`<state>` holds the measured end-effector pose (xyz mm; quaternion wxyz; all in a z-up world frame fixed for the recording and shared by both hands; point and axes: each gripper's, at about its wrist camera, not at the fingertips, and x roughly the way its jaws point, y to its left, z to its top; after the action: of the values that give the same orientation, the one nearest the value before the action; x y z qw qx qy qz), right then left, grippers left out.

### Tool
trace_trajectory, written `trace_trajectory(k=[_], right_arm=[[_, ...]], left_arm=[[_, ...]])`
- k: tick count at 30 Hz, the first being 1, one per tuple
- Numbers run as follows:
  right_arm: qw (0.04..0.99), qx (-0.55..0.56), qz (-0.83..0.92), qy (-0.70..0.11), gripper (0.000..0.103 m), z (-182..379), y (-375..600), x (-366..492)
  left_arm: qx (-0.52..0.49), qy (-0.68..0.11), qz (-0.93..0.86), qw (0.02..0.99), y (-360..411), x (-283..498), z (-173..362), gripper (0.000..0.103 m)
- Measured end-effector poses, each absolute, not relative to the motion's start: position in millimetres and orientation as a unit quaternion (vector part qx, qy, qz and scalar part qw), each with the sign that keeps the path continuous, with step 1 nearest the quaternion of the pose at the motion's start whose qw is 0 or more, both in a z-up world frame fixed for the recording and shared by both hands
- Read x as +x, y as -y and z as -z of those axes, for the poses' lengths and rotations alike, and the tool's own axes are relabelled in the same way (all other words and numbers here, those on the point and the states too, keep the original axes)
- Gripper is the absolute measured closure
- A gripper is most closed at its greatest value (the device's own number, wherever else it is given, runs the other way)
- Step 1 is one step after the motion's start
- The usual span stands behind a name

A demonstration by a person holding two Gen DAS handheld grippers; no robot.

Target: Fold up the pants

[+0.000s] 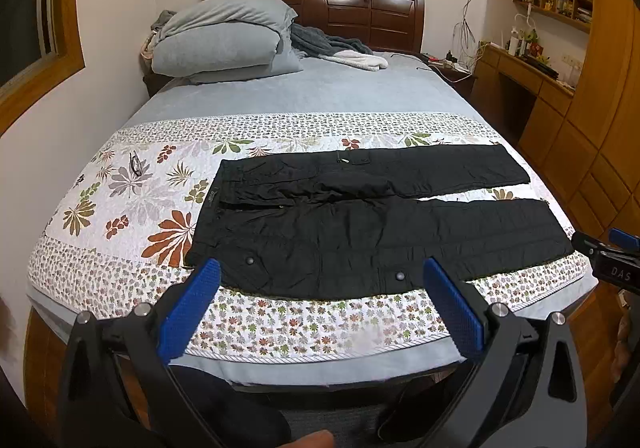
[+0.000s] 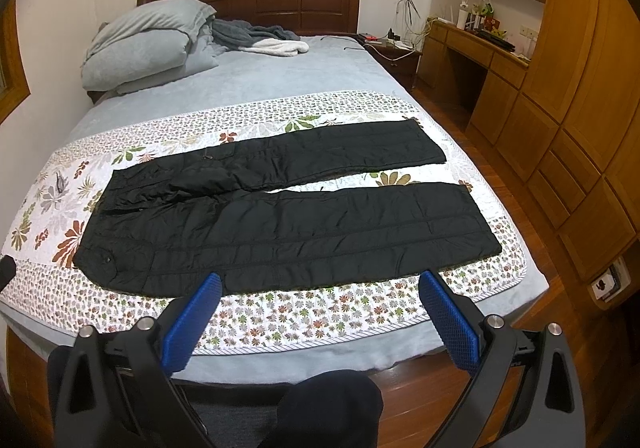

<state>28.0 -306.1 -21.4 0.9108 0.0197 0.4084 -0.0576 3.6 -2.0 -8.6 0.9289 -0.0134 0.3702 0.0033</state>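
Blue-padded black left gripper [image 1: 320, 308] is hovering at the near edge of the bed, its fingers spread wide and holding nothing. Likewise the blue-padded black right gripper [image 2: 320, 312] is hanging open and empty over the same near edge, further right. Just beyond both, the black quilted pants [image 1: 360, 219] are lying flat and unfolded on the white floral quilted coverlet [image 1: 120, 215], waistband to the left, both legs stretching right and slightly parted. The coverlet is spanning the near part of the pale blue bedsheet [image 1: 320, 91]. Far left, folded grey-blue bedding [image 1: 224, 39] is stacking up against the dark wooden headboard [image 1: 360, 15]. Wooden cabinets [image 2: 560, 127] are lining the right wall.
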Motion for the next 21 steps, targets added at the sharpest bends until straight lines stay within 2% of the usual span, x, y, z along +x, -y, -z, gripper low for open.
trace_trajectory(k=[17,21], right_arm=[[0.911,0.016,0.057,-0.409,0.003,21.6,303.9,28.7],[0.911,0.016,0.055,-0.408,0.003,21.8,304.4,29.0]], left_arm=[[-0.011,-0.372,-0.004,0.928,3.8,5.1,9.5,0.002],[-0.052,-0.397,0.039,0.916,-7.2,16.8,23.7,0.002]])
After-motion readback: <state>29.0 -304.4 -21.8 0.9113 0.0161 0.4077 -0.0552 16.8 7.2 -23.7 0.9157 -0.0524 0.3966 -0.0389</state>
